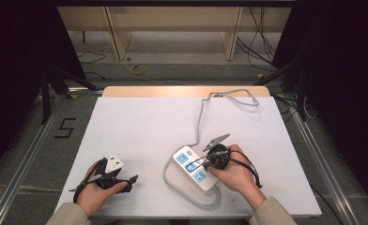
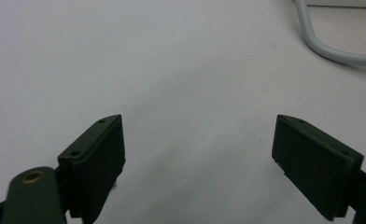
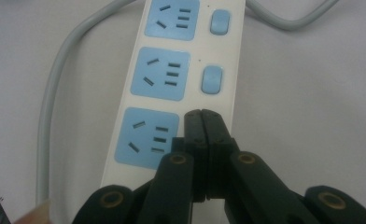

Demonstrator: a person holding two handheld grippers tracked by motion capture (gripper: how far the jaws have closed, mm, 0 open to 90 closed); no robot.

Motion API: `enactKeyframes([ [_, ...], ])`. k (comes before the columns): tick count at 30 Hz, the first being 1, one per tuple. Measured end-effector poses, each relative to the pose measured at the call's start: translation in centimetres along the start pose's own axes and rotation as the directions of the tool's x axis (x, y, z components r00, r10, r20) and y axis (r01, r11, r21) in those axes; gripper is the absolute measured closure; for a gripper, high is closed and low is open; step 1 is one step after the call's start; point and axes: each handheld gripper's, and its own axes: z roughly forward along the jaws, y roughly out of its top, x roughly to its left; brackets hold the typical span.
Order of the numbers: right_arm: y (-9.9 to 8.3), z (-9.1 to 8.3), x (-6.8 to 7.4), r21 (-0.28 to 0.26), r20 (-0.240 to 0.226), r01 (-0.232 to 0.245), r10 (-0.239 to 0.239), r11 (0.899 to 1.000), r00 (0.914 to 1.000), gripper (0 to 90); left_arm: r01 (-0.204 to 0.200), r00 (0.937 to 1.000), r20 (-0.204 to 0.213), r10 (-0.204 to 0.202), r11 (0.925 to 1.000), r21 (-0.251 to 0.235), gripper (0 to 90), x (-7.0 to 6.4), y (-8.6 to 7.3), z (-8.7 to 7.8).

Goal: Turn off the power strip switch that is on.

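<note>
A white power strip [image 1: 182, 156] with three blue sockets lies at the front right of the white table [image 1: 140, 126]. In the right gripper view the strip [image 3: 162, 74] runs away from the camera, with a blue switch [image 3: 209, 79] beside the middle socket and another [image 3: 220, 22] beside the far one. My right gripper [image 3: 203, 114] is shut with nothing between its jaws. Its tips rest on the strip next to the nearest socket [image 3: 146, 137] and cover whatever lies beside it. My left gripper [image 2: 197, 154] is open over bare table at the front left [image 1: 134, 180].
The strip's grey cable [image 1: 200, 117] runs to the table's far edge and loops around the strip's near side [image 3: 55, 93]. A bend of the cable [image 2: 330, 49] lies ahead and to the right of the left gripper. Beyond the table stand a wooden shelf frame [image 1: 172, 23] and floor cables.
</note>
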Motion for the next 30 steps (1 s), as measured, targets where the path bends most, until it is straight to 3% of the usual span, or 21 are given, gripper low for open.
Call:
enactKeyframes([
  [24, 0.00, 0.52, 0.10, 0.027, 0.007, 0.023, -0.023, 0.999, 0.9997, 90.0, 0.005, 1.0000, -0.003, -0.005, 1.0000, -0.006, 16.9, 0.07, -0.06, -0.07],
  [30, -0.11, 0.56, 0.04, 0.021, -0.004, 0.007, -0.007, 1.000, 1.0000, 90.0, 0.007, 1.0000, -0.003, -0.007, 1.0000, -0.006, 16.9, 0.12, -0.09, -0.06],
])
